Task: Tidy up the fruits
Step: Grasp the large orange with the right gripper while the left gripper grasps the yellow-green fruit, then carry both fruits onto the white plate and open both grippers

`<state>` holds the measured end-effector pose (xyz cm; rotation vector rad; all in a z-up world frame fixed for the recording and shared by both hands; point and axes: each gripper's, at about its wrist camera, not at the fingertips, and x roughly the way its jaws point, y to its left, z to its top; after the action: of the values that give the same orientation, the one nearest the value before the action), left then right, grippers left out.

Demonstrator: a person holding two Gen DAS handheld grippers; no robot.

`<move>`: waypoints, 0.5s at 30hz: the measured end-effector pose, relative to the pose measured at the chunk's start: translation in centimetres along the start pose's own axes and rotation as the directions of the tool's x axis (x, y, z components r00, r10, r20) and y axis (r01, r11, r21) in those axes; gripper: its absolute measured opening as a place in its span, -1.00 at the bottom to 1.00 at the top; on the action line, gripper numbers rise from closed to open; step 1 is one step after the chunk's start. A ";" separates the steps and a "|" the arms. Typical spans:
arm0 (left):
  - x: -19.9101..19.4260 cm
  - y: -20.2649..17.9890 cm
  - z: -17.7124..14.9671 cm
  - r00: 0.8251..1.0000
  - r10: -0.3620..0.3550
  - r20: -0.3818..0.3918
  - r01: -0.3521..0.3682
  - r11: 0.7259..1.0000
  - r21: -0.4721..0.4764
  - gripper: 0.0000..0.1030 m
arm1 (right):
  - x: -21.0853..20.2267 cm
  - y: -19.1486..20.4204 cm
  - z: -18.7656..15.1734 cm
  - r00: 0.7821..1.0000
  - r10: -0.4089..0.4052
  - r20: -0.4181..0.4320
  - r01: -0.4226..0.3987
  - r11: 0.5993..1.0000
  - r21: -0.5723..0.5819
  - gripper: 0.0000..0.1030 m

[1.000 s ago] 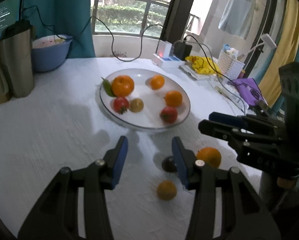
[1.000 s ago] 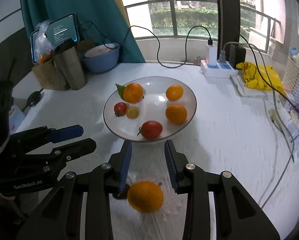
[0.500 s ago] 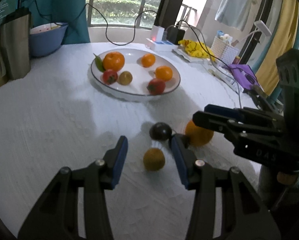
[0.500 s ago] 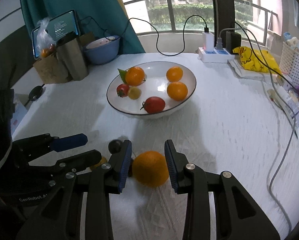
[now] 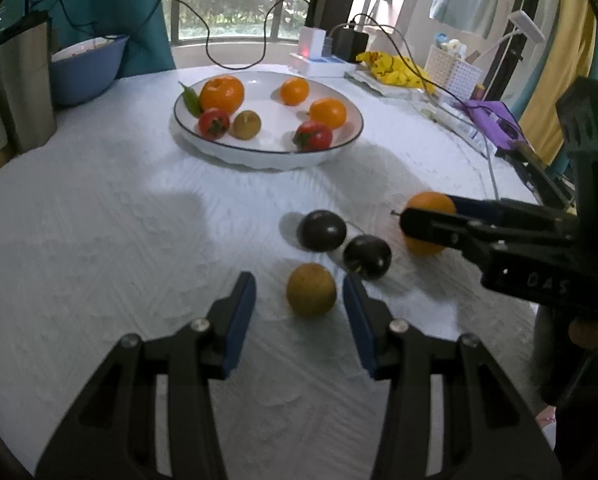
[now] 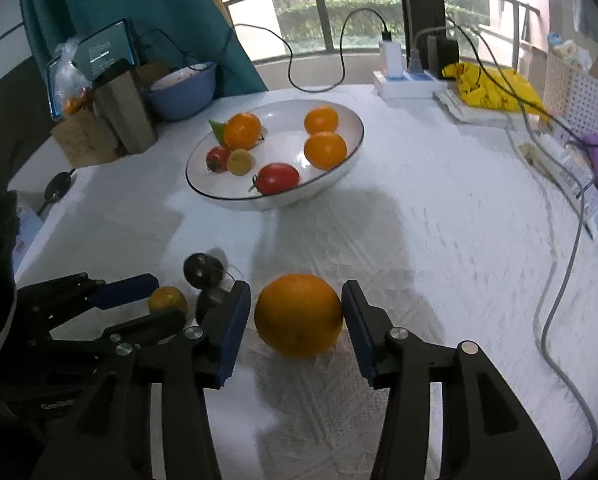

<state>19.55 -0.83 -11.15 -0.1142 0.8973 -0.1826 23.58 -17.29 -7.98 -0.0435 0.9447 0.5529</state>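
The task was judged to be partly done. Six fruits were seen lying in the white bowl [image 6: 351, 160]: three oranges, two tomatoes and a small yellowish fruit, with a green leaf beside the biggest orange. Four fruits were left on the white tablecloth [image 5: 99, 240], near the bowl but apart from it: a large orange [image 6: 298, 315], a small brownish-yellow fruit [image 5: 311, 289] and two dark plums [image 5: 322, 230], [image 5: 367, 257].

The right gripper [image 6: 295, 316] was held wide around the large orange; its right pad appeared to touch the peel, while a gap was seen at the left pad, so the fruit was not judged to be gripped. The left gripper [image 5: 299, 304] was likewise held wide, with the brownish-yellow fruit between its fingertips and clear space at both sides. Both fruits were judged to be resting on the cloth. Closing, lifting and carrying to the bowl were taken to remain for all four.

Much was hidden or unclear. In the right view, one plum was largely covered by the gripper's left finger. The kind of the small yellowish fruits could not be told. Whether the right pad truly pressed the orange could not be settled. The contents of the blue bowl [image 6: 181, 96] at the back were not made out.
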 end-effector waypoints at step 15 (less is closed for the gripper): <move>-1.0 -0.2 0.3 1.000 0.001 0.022 -0.001 1.000 0.018 -0.49 | -0.2 0.2 -0.3 1.000 0.009 -0.011 -0.009 1.000 -0.025 -0.09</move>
<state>19.18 -0.82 -10.18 -0.0991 0.8734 -0.1877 23.21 -17.30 -7.99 -0.0647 0.9491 0.5732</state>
